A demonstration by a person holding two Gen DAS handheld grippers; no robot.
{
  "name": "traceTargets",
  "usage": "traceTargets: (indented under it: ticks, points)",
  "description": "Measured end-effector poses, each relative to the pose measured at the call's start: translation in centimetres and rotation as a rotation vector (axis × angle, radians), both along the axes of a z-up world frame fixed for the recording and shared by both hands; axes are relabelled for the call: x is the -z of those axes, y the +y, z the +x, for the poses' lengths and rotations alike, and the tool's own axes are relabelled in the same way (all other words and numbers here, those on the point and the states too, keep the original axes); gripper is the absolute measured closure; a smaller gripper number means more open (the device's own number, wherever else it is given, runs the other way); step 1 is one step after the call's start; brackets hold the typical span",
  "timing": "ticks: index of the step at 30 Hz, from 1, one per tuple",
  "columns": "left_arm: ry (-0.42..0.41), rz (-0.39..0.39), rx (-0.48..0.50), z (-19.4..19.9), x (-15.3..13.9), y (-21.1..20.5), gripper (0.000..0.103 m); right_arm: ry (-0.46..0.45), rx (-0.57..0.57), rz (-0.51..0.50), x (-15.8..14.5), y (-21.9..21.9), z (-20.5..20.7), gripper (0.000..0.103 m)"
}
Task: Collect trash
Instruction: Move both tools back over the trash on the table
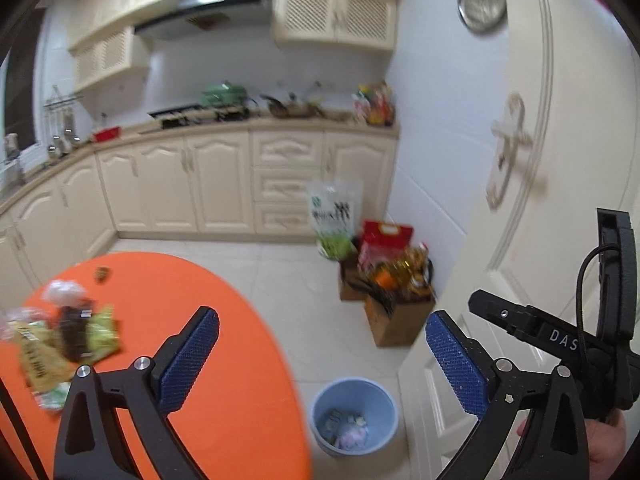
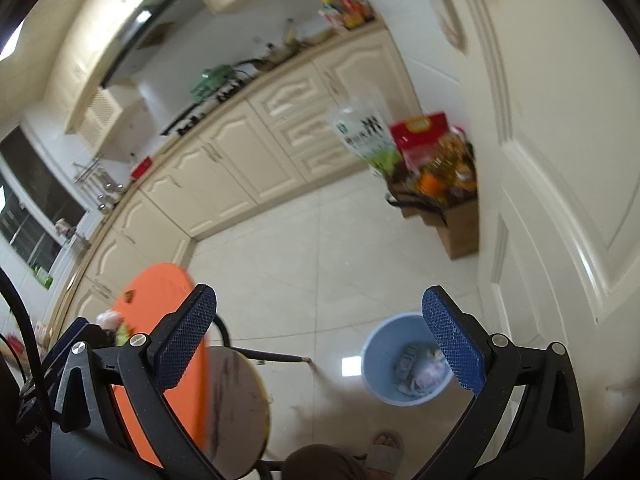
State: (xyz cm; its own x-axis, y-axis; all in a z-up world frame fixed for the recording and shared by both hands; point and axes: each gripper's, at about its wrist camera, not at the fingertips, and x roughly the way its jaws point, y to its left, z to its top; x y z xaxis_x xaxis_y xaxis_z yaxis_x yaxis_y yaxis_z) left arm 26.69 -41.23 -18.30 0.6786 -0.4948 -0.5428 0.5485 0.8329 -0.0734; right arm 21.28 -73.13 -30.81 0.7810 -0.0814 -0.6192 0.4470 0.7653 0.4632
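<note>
Crumpled green and brown snack wrappers (image 1: 68, 344) litter your orange round tabletop (image 1: 208, 360); with both jaws wide and empty, grab one squarely for the pale blue plastic bin (image 1: 354, 414).

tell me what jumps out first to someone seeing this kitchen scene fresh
The bright orange table at lower left grabs the eye, with a heap of wrappers at its left edge. On the pale floor beside it stands a blue bin already holding some trash. Both pairs of blue-padded fingers frame the views, spread open and empty.
</note>
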Motion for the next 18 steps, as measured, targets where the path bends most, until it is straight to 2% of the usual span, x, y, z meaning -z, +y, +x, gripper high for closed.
traceTargets:
  ticks: [4,11,18]
  points:
    - [-0.057,-0.020,-0.077,-4.8,-1.2,7.1,0.001,-0.039,-0.067,-0.051,-3.3,5.2,0.8,0.000]
    - [-0.091,-0.064,-0.229,-10.4,-2.5,17.8,0.001,-0.080,-0.197,-0.152,-7.3,14.5,2.8,0.000]
    - [-0.135,-0.078,-0.367,-16.0,-3.0,25.0,0.001,-0.127,-0.320,-0.250,-10.4,24.1,4.3,0.000]
